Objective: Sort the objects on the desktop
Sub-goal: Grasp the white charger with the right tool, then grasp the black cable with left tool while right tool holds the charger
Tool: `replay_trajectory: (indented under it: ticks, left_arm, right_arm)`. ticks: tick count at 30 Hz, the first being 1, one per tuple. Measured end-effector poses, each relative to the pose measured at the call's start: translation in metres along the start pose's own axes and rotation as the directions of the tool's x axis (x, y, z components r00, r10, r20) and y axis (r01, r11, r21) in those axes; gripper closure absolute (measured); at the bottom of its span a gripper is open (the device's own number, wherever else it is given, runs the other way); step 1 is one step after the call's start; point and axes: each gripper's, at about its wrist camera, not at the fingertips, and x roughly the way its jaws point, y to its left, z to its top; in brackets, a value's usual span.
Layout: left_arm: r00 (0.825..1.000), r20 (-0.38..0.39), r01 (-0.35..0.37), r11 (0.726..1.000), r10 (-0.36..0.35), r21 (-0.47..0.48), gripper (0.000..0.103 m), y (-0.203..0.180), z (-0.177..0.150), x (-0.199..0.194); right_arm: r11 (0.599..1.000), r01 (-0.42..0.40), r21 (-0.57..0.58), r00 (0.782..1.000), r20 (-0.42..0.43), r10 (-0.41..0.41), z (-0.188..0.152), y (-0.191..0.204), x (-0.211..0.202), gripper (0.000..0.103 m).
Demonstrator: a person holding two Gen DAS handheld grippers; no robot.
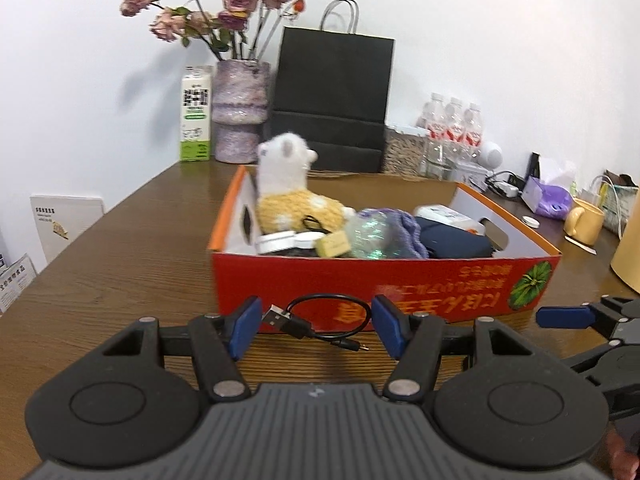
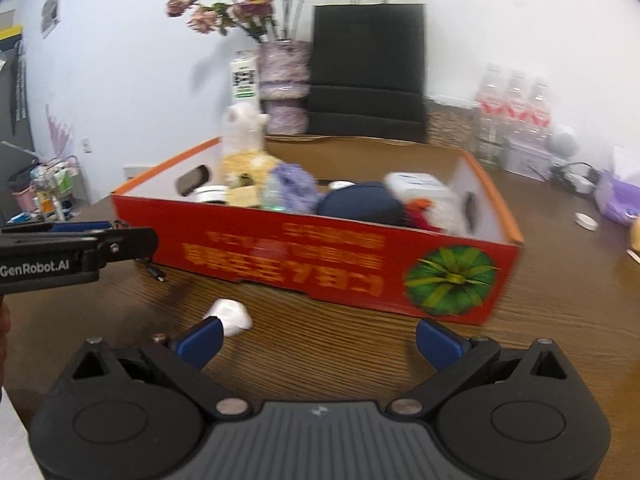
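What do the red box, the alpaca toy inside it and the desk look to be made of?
Red box: printed cardboard, slightly glossy, white inside with cut handle holes. Alpaca toy: fuzzy plush, white and yellow. Desk: brown wood grain, matte, possibly laminate.

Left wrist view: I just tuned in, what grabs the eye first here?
The red cardboard box sits mid-table, crammed with items, a white and yellow plush toy upright at its far left corner. A black USB cable lies on the wood before it, between the open left gripper fingers.
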Motion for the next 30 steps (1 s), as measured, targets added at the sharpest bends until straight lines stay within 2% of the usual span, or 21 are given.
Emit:
replay_trajectory:
  ticks: [4,8,11,13,16,17,18,25,30]
  left_arm:
    - [1.0,0.001,-0.014,1.0,0.014,0.0,0.041,0.013,0.001,-0.004]
    - [1.0,0.002,-0.016,1.0,0.016,-0.004,0.041,0.023,0.0,-0.006]
    - [1.0,0.004,-0.013,1.0,0.013,-0.002,0.041,0.026,0.0,-0.007]
    - [1.0,0.004,-0.01,1.0,0.01,-0.003,0.041,0.027,-0.001,-0.007]
    - [1.0,0.005,-0.006,1.0,0.006,-0.004,0.041,0.027,-0.003,-0.008]
    - [1.0,0.006,-0.004,1.0,0.004,-0.004,0.041,0.027,-0.003,-0.008]
    - [1.0,0.006,-0.004,1.0,0.004,-0.005,0.041,0.027,-0.004,-0.009]
    - [1.0,0.014,0.0,1.0,0.0,-0.001,0.042,0.024,-0.003,-0.013]
    - [0.999,0.034,0.002,1.0,-0.002,0.007,0.042,0.019,0.004,-0.017]
  right_arm:
    - [1.0,-0.005,-0.001,1.0,-0.019,0.005,0.004,0.019,0.013,0.009]
    - [1.0,-0.011,0.026,0.999,-0.041,0.012,0.006,0.027,0.022,0.025]
    - [1.0,-0.017,0.022,0.999,-0.045,0.018,0.007,0.034,0.025,0.029]
    - [1.0,-0.014,0.006,0.999,-0.053,0.014,0.006,0.04,0.027,0.038]
    - [1.0,-0.006,-0.017,0.998,-0.055,0.005,0.005,0.048,0.028,0.057]
    - [1.0,-0.018,-0.014,0.998,-0.055,0.017,0.005,0.048,0.027,0.071]
    - [1.0,-0.027,-0.011,0.998,-0.055,0.026,0.006,0.048,0.026,0.077]
    - [0.999,-0.036,-0.006,0.998,-0.045,0.036,0.006,0.048,0.02,0.077]
    - [0.999,-0.053,-0.007,0.999,0.005,0.053,0.011,0.046,0.004,0.078]
